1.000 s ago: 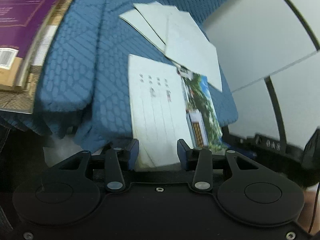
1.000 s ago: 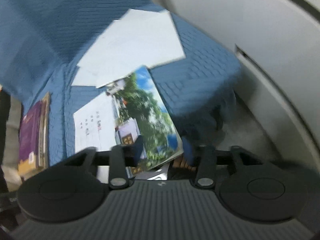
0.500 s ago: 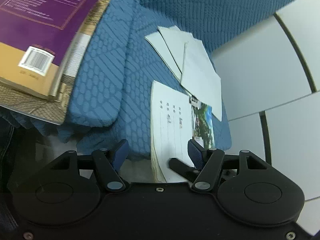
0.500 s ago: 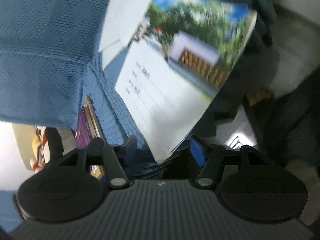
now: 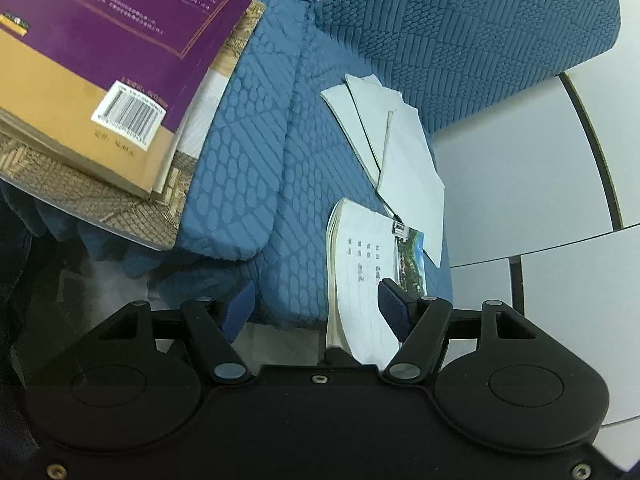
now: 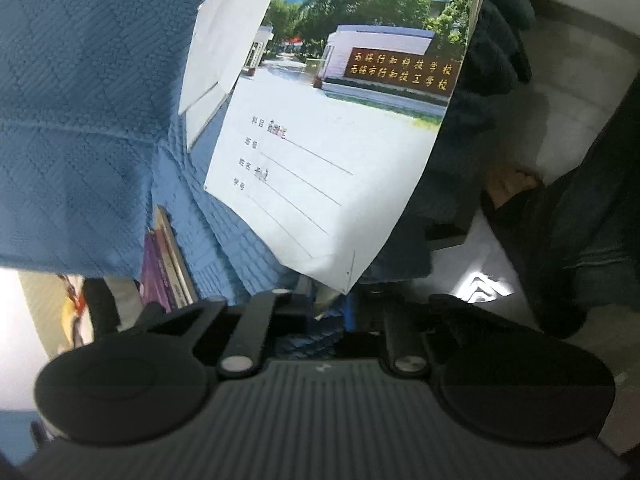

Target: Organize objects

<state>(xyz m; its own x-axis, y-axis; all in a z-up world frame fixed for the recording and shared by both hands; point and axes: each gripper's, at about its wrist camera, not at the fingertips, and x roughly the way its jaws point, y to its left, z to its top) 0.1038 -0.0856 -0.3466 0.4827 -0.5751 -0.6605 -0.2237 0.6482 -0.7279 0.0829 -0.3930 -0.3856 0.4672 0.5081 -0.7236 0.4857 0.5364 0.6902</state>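
Blue quilted cushions (image 5: pixel 256 168) fill my left view; purple book (image 5: pixel 104 40) at ten o'clock, loose sheets (image 5: pixel 400 148) at one. My left gripper (image 5: pixel 316 304) is opening, notebook (image 5: pixel 360 276) freed beside its right pad. Right view: my right gripper (image 6: pixel 330 306) has just closed, apparently pinching the notebook's (image 6: pixel 336 132) corner at twelve o'clock, so the handover looks done.

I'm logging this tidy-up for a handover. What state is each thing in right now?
Notebook: lifted at one corner, partly off the sofa edge.
Right gripper: fingers closing on the notebook's corner.
Left gripper: open and opening; notebook beside its right finger, not pinched.
Loose white sheets: flat, overlapping, fanned out on the blue sofa.
Purple book: closed, back cover up, stacked on another book.
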